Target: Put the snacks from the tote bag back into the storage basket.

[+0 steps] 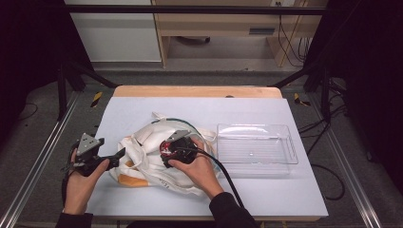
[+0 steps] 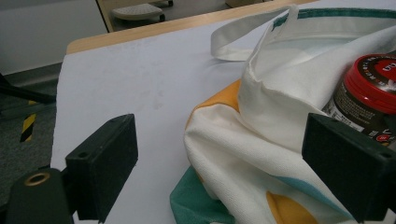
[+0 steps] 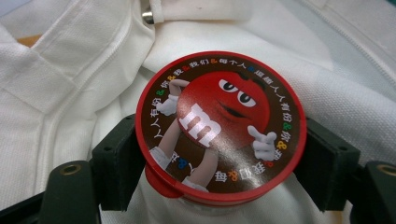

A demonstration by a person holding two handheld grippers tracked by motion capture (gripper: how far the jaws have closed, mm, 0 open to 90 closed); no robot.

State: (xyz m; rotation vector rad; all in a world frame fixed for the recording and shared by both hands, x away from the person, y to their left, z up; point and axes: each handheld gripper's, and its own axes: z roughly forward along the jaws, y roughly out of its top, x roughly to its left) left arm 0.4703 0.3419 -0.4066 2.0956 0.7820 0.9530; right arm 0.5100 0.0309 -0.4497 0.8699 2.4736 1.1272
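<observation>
A white cloth tote bag (image 1: 142,159) with orange and teal patches lies crumpled on the table's left half. A candy jar (image 3: 219,121) with a red lid bearing a red cartoon figure stands in the bag's mouth. My right gripper (image 3: 222,161) comes down over it with one black jaw pressed against each side of the lid; in the high view that gripper (image 1: 169,148) is above the bag's middle. My left gripper (image 2: 224,168) stands wide open at the bag's left edge (image 2: 252,140), with cloth lying loosely between its jaws. The jar (image 2: 369,88) shows beyond its right jaw.
A clear plastic tray (image 1: 285,147) sits on the table's right half, close to the bag. The pale blue table top (image 1: 142,107) has a wooden strip along its far edge. A bag strap (image 2: 233,39) trails toward the back.
</observation>
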